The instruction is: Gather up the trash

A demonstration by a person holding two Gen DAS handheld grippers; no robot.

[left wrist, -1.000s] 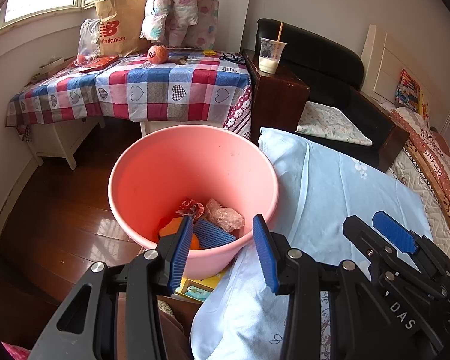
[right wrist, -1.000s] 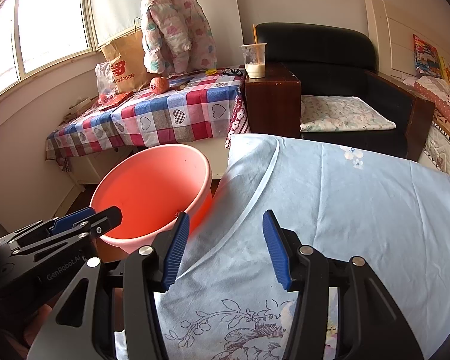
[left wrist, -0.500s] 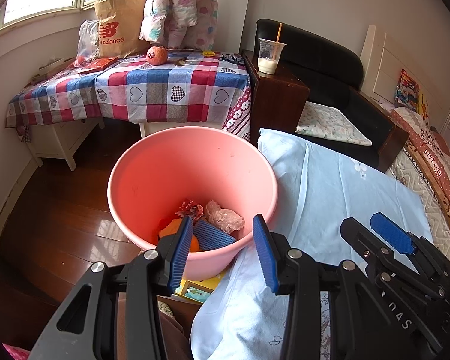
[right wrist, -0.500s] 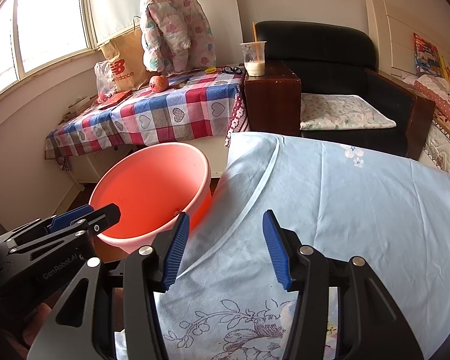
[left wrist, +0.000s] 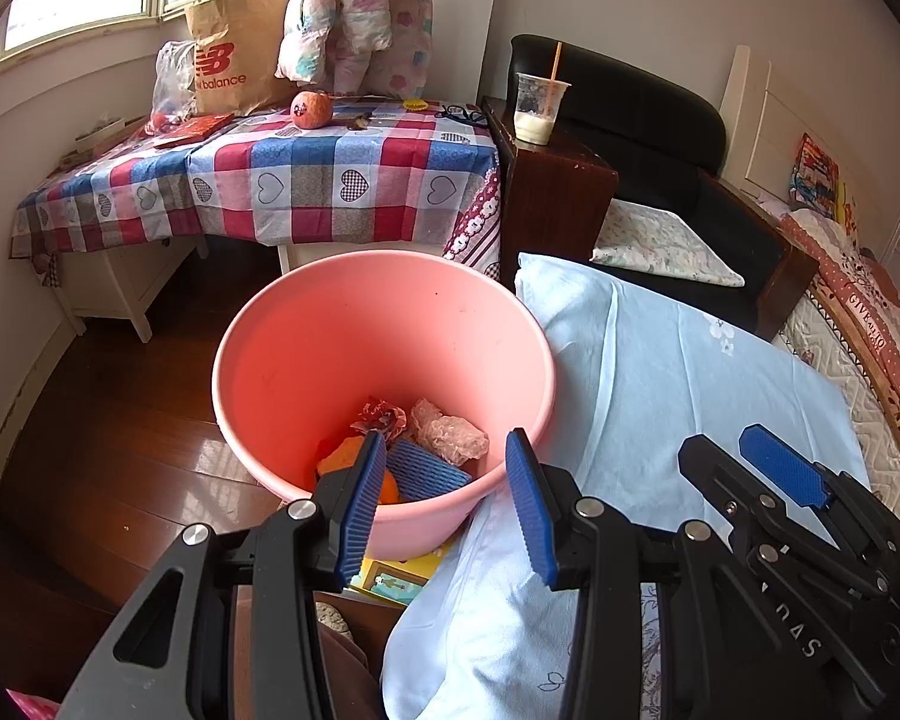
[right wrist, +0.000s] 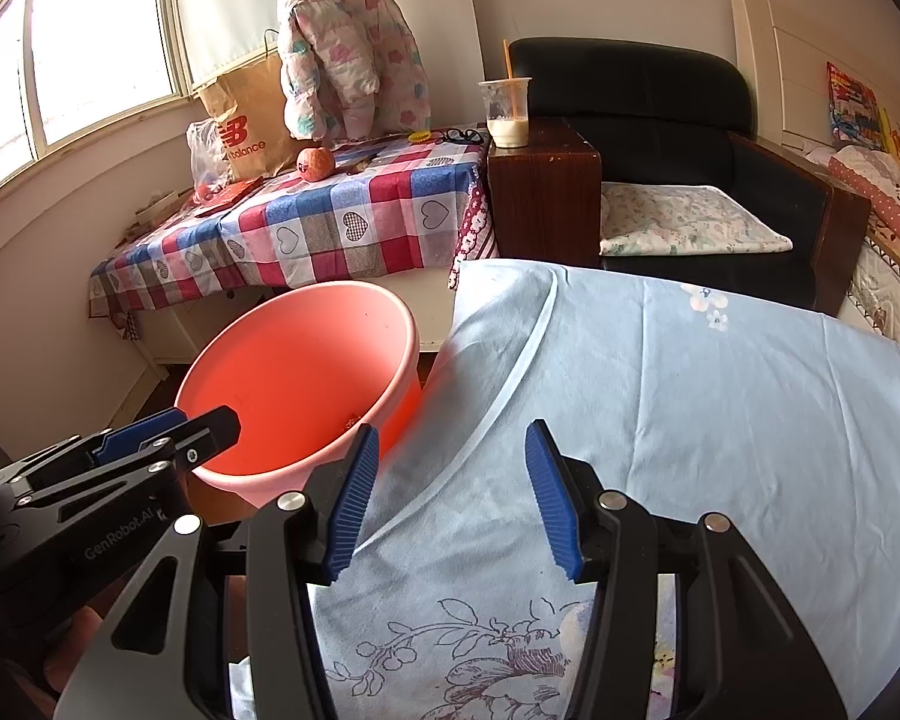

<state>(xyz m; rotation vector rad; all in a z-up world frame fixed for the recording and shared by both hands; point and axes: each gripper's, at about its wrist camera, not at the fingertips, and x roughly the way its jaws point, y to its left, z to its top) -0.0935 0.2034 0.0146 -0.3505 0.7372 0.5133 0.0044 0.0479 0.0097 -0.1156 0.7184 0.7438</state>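
Checked tablecloth (left wrist: 306, 180), black armchair (left wrist: 660, 138), hanging padded jacket (right wrist: 348, 42), blue pillow (right wrist: 660, 390)

A: The pink bucket's (left wrist: 384, 312) mouth lies open above; crumpled wrappers (left wrist: 450, 435) cover only its bottom.

B: The blue pillow (right wrist: 660, 396) presses its right rim; bare wooden floor (left wrist: 120, 396) lies left.

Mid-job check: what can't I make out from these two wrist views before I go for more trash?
- Pink bucket contents: in the left wrist view the left hand-held gripper covers part of the trash pile; in the right wrist view the wall hides nearly all of it.
- Yellow item under the bucket: mostly covered by bucket and blue pillow.
- Small things by the glasses on the checkered table: too small to identify.
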